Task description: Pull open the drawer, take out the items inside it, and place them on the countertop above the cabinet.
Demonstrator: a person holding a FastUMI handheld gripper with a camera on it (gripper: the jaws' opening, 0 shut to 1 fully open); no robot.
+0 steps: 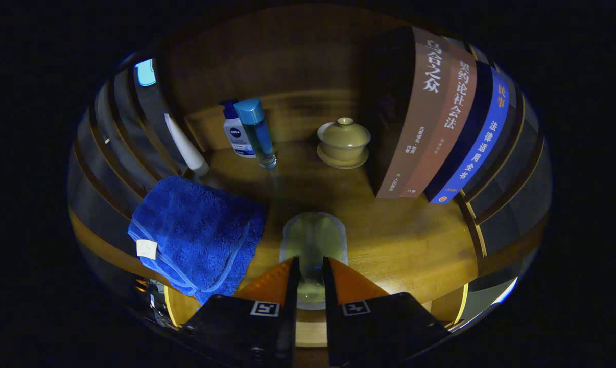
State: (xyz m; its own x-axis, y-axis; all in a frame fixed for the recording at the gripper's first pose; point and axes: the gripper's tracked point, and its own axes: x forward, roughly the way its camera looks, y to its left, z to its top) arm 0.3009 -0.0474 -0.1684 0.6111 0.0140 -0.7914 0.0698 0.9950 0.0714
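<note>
My gripper is shut on a clear glass cup. Both fingers press its sides, and most of the cup reaches out ahead of the fingertips. It hangs low over the wooden countertop, near the front edge; I cannot tell if it touches the wood. A folded blue towel lies on the countertop just left of the cup, with one corner hanging over the front edge.
At the back stand a white bottle, a blue-capped clear bottle and a lidded tan tea bowl on its saucer. A white tube leans at the left wall. Three upright books fill the right side. Bare wood lies right of the cup.
</note>
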